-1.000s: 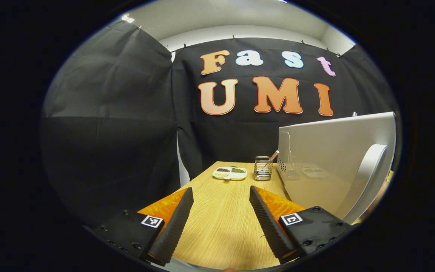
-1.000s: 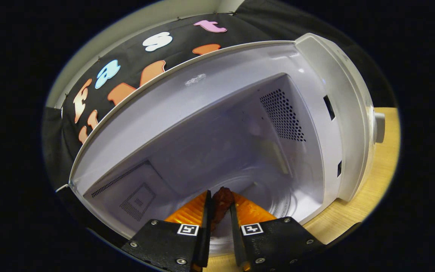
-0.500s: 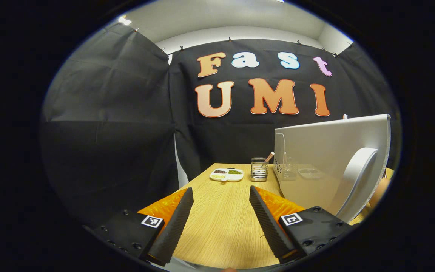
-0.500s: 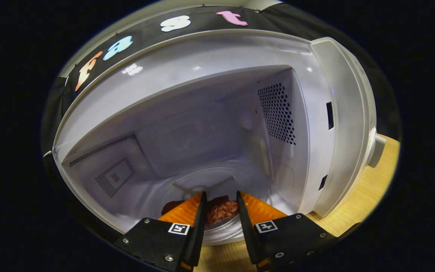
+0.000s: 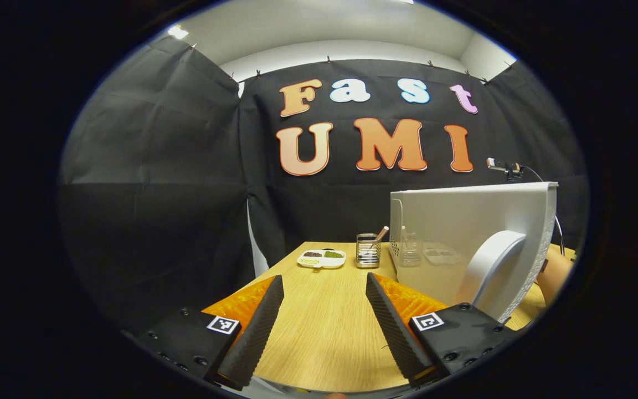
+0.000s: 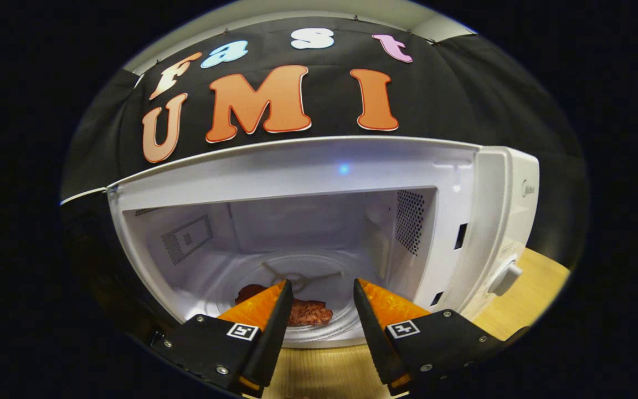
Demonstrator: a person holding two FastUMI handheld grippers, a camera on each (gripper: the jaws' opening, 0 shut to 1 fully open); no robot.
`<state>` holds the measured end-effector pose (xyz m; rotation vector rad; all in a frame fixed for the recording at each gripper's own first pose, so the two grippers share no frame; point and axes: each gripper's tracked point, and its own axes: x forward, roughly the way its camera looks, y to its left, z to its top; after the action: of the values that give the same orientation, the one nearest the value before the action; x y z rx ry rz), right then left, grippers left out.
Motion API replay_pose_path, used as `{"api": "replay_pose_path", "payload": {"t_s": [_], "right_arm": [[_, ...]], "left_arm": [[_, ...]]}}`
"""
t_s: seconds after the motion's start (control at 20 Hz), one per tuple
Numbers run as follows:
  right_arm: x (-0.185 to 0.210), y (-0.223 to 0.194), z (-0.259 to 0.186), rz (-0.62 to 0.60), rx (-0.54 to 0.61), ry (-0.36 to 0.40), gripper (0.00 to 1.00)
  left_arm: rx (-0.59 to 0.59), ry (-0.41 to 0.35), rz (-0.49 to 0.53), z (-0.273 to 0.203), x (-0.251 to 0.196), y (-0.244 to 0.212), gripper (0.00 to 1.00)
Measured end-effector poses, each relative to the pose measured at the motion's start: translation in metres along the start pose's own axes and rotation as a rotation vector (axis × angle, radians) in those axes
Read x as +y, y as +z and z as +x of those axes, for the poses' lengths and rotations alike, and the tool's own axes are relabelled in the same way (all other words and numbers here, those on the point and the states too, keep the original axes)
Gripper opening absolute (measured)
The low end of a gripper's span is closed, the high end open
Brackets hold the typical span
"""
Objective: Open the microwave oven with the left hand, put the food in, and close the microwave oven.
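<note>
At lower centre of the right gripper view, the right gripper [image 6: 319, 302] is gaping before the microwave [image 6: 463, 221], food [image 6: 305, 312] lying inside; the left gripper [image 5: 324, 299] is spreading over the table [image 5: 324, 332].

Pale wood-grain surface [image 5: 324, 327], matt. Glossy white plastic or painted microwave [image 6: 319, 172], smooth shiny inside walls, perforated vent patches. Glass-looking turntable [image 6: 319, 327], clear and shiny. Rough, reddish-brown food [image 6: 308, 313], dull. Left gripper [image 5: 324, 316]: ribbed matt black rubbery pads [image 5: 255, 332], translucent orange plastic behind, matt black housing. Right gripper [image 6: 319, 321] same finish. Wire-mesh metal holder [image 5: 368, 250], shiny. Smooth white plastic-looking tray [image 5: 322, 258]. Matt black cloth wall [image 5: 158, 194], creased.
</note>
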<state>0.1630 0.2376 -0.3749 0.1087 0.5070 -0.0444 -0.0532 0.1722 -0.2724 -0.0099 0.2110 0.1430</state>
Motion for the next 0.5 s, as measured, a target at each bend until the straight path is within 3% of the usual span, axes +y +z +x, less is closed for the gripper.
{"api": "replay_pose_path", "payload": {"t_s": [0.05,0.1,0.5], "right_arm": [[0.000,0.005,-0.013,-0.018,-0.011,0.019,0.73],[-0.002,0.011,-0.026,-0.035,-0.024,0.043,0.74],[-0.044,0.070,-0.138,-0.051,-0.155,0.184,0.84]], "left_arm": [[0.002,-0.010,0.001,-0.002,-0.005,0.000,0.97],[0.005,-0.016,0.004,-0.003,-0.009,0.001,0.89],[0.009,-0.099,0.005,-0.023,-0.061,0.007,0.89]]}}
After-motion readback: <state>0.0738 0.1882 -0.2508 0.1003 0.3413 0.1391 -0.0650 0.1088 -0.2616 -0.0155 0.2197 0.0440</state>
